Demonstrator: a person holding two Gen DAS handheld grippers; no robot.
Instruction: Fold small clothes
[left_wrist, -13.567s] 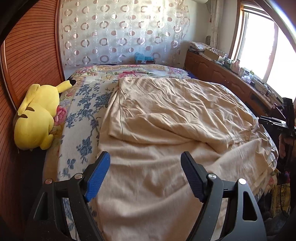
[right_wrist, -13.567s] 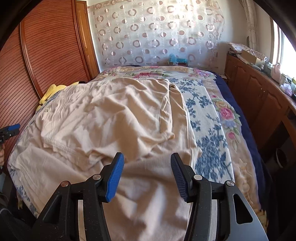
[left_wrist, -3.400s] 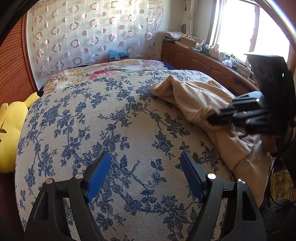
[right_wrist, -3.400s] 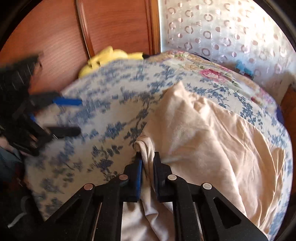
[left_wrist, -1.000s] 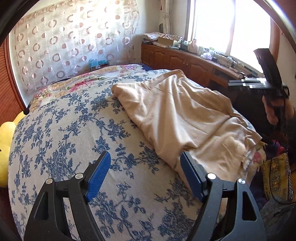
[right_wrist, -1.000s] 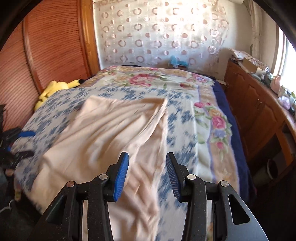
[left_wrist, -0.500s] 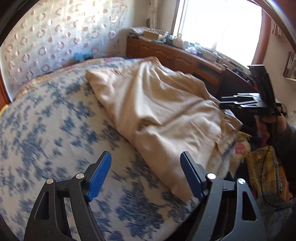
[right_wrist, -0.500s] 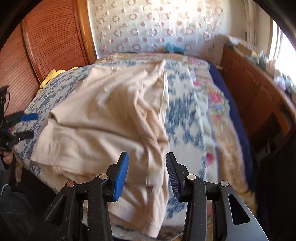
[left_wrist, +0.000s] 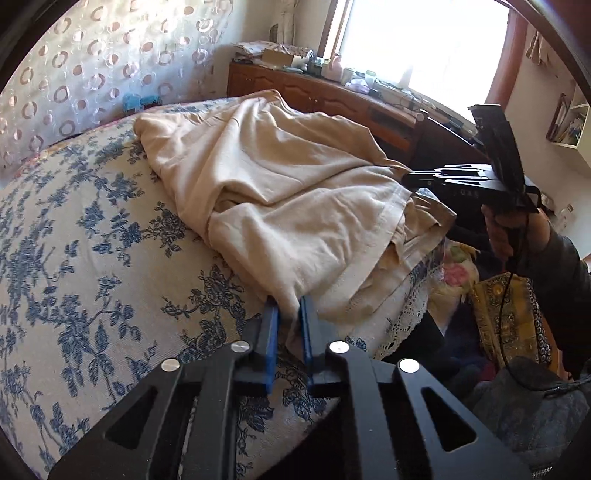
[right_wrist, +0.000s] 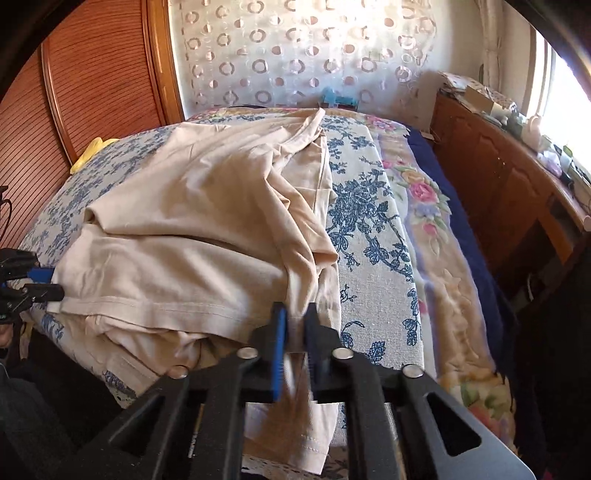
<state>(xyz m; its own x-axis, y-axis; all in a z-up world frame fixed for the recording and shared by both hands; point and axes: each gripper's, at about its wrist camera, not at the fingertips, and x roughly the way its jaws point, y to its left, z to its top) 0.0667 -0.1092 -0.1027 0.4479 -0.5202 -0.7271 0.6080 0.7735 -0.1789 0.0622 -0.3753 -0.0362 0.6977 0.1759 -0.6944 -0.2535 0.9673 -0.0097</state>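
**Cloth pinched at two corners**

A big tan cloth (left_wrist: 280, 192) is spread in a rumpled heap on the flowered bed (left_wrist: 85, 258), in the middle of the frame. Its near edge is pinched tight by the left gripper (left_wrist: 288, 332). Another edge is pinched tight by the right gripper (right_wrist: 294, 332).

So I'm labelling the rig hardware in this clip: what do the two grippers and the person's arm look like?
Both the left gripper and the right gripper are matte black frames with triangular cutouts and round silver bolt heads. Their fingers carry blue pads on the inner faces. In the left wrist view, the right hand is bare below a dark sleeve, with a thin black cable hanging beneath it.
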